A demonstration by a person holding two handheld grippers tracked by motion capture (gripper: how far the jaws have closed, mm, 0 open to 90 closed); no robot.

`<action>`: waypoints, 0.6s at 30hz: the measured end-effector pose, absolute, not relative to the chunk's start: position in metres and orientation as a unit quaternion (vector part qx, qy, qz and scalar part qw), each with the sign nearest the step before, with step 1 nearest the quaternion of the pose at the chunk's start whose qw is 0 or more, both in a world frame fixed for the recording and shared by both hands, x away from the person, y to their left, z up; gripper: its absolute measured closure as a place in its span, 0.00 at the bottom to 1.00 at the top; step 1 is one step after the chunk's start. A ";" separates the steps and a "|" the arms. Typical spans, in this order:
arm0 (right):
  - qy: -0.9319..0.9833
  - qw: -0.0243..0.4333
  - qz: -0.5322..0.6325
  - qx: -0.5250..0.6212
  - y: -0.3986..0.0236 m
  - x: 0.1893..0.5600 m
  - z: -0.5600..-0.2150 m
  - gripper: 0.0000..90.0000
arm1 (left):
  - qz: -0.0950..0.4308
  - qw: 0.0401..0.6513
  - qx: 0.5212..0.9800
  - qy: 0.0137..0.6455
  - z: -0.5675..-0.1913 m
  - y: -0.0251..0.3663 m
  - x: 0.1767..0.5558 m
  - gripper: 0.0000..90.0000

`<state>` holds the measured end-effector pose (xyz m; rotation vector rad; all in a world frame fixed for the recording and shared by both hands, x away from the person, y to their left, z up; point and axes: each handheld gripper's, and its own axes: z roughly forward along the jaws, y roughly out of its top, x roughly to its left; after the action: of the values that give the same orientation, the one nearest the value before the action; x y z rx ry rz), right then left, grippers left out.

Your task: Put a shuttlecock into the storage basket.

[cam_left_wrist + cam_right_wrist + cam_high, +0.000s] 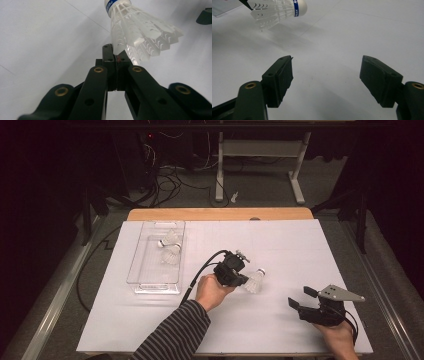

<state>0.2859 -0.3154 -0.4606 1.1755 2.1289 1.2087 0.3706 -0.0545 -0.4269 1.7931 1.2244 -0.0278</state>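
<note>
White plastic-skirted shuttlecock with blue-banded cork (pixel 255 280) held just above the white table sheet (pixel 280 245) near centre — pinched at the skirt edge by left gripper (pixel 243 281), jaws pressed together on it, cork pointing away to the right. Clear rectangular plastic tray (pixel 145 285) well apart at left, holding two more white shuttlecocks (pixel 171 246) at its far end. Right gripper (pixel 299 298) near the front right edge, jaws spread wide, nothing between — resting low over bare sheet.
</note>
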 end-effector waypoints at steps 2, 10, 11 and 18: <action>0.766 0.211 0.435 0.423 -0.315 0.286 -0.461 0.30 | -0.011 0.467 0.730 0.499 -0.426 -0.054 0.370 1.00; 0.766 0.211 0.435 0.423 -0.315 0.286 -0.461 0.30 | -0.010 0.467 0.731 0.498 -0.424 -0.050 0.370 1.00; 0.766 0.211 0.435 0.423 -0.315 0.286 -0.461 0.30 | -0.010 0.469 0.729 0.499 -0.424 -0.050 0.370 1.00; 0.766 0.211 0.435 0.423 -0.315 0.286 -0.461 0.30 | -0.009 0.470 0.727 0.500 -0.422 -0.046 0.369 1.00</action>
<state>0.2857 -0.3153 -0.4605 1.1754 2.1295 1.2087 0.3692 -0.0457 -0.4224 1.7817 1.2244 -0.0210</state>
